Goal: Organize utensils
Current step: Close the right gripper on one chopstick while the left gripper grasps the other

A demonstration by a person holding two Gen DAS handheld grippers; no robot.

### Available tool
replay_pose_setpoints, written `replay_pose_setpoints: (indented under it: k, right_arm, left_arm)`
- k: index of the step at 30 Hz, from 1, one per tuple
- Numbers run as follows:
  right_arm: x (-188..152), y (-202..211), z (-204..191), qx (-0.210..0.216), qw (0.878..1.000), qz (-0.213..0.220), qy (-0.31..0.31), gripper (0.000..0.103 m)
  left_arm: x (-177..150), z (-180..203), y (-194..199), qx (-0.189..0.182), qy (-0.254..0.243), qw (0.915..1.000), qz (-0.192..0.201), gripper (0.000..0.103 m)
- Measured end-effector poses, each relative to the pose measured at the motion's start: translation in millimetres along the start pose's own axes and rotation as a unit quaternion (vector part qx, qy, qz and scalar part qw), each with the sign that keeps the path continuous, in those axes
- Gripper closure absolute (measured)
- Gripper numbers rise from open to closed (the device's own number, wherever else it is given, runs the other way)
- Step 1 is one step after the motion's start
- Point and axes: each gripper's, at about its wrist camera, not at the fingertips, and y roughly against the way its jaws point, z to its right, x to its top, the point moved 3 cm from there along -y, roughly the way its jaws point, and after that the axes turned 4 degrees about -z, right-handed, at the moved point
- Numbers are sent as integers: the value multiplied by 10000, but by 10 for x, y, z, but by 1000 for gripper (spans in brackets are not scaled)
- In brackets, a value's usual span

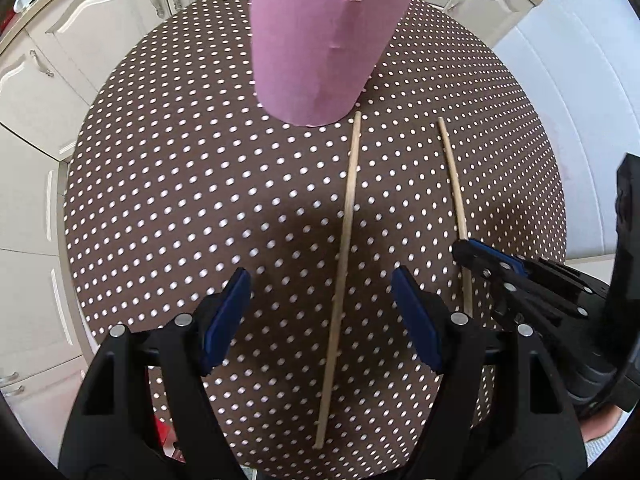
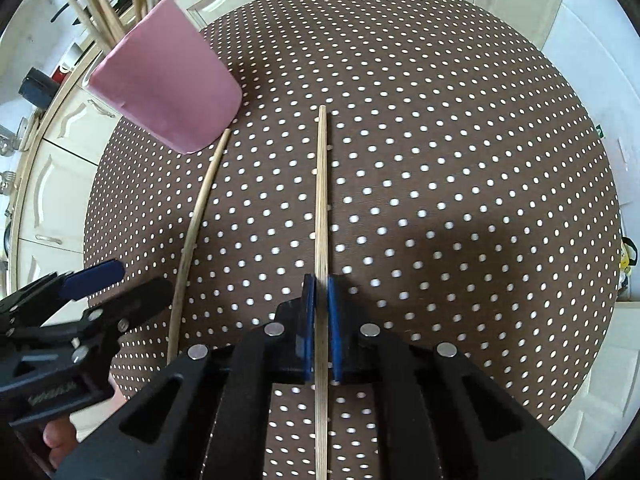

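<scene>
Right gripper [image 2: 320, 308], fingers closed on the right chopstick [image 2: 321, 200] lying lengthwise on the dotted desk [image 2: 460, 140]; left gripper [image 1: 320, 312], fingers wide open, straddles the parallel left chopstick [image 1: 346, 220], both pointing toward the pink cup [image 1: 320, 48].

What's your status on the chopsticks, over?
Left gripper open, astride one chopstick. Right gripper shut on the other chopstick, flat on table. Pink cup ahead, already holding sticks. Path looks clear.
</scene>
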Motion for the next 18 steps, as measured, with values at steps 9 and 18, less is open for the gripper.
replay_pose_setpoints:
  k: [9,18]
  right_arm:
    - [199,130,374,23,9998,-152,131,96]
    - [467,107,236,-439,9987,4,274,58]
  left_arm:
    - [434,188,-335,668,356,9970,-177,47]
    - [588,62,-289,696,787,9945,10,80]
